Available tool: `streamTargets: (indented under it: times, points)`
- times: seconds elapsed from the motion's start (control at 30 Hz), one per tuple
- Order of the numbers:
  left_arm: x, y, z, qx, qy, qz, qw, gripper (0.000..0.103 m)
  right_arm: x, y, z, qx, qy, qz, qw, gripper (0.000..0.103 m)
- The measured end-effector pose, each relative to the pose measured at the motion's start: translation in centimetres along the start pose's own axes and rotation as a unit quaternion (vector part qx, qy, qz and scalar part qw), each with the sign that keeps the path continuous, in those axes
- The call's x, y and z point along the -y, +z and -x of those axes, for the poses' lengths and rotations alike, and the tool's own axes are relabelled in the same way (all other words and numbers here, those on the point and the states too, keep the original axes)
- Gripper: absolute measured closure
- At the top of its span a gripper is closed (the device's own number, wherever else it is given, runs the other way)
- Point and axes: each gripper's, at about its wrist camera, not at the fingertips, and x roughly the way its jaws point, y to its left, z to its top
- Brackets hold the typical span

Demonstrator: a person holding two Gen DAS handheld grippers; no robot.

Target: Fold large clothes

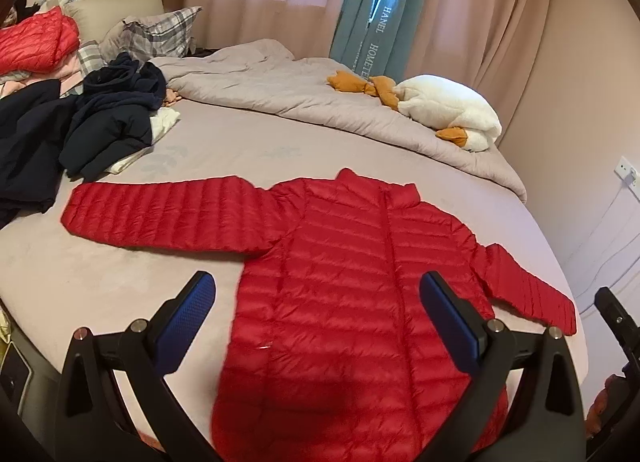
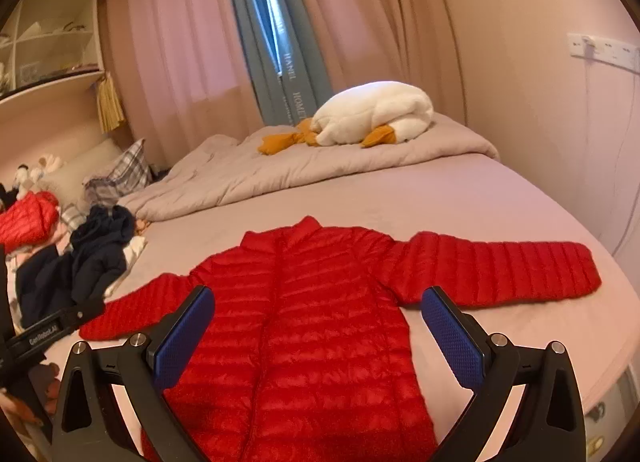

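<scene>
Currently: left claw (image 1: 316, 298) and right claw (image 2: 318, 312) are hovering, fingers apart, gripping nothing, over the red down jacket (image 2: 320, 322) lying spread flat on the near bed (image 2: 500, 201). Far curtain (image 2: 290, 73) is showing "HANEL".

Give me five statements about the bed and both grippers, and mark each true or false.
1. The red jacket lies flat on the bed with both sleeves spread out. True.
2. The left gripper is clamped on a sleeve. False: it is open and holds nothing.
3. The white plush goose rests on the grey duvet. True.
4. The right gripper is open. True.
5. The dark clothes are piled on the jacket. False: they lie apart, beyond its sleeve.
</scene>
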Motion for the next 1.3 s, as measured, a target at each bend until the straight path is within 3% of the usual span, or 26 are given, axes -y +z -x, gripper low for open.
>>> streamTargets:
  times: [0.27, 0.43, 0.57, 0.83, 1.0, 1.3]
  points:
    - [-2.9, -0.5, 2.1, 0.008, 0.023, 0.022, 0.9995, 0.001, -0.9, 0.1, 1.0, 0.003, -0.003, 0.003, 1.0, 0.001]
    - [-4.5, -0.7, 2.0, 0.006, 0.035, 0.035, 0.9987, 0.001, -1.6, 0.2, 0.6, 0.002, -0.002, 0.008, 1.0, 0.001]
    - [-6.1, -0.7, 1.7, 0.003, 0.024, 0.062, 0.9978, 0.001, -2.4, 0.1, 0.0, -0.008, 0.0, 0.013, 1.0, 0.001]
    - [-9.1, -0.1, 1.1, 0.009, 0.05, 0.097, 0.994, 0.001, -2.9, -0.2, -0.5, -0.013, -0.011, 0.013, 1.0, 0.001]
    - [-12.6, 0.7, 1.4, 0.026, 0.085, 0.135, 0.9869, 0.001, -3.2, -0.1, -1.3, -0.022, -0.008, 0.014, 1.0, 0.001]
    - [-22.6, 3.4, 1.7, 0.073, 0.147, 0.235, 0.9581, 0.005, -4.2, 0.4, -2.9, -0.037, -0.006, 0.024, 0.999, 0.001]
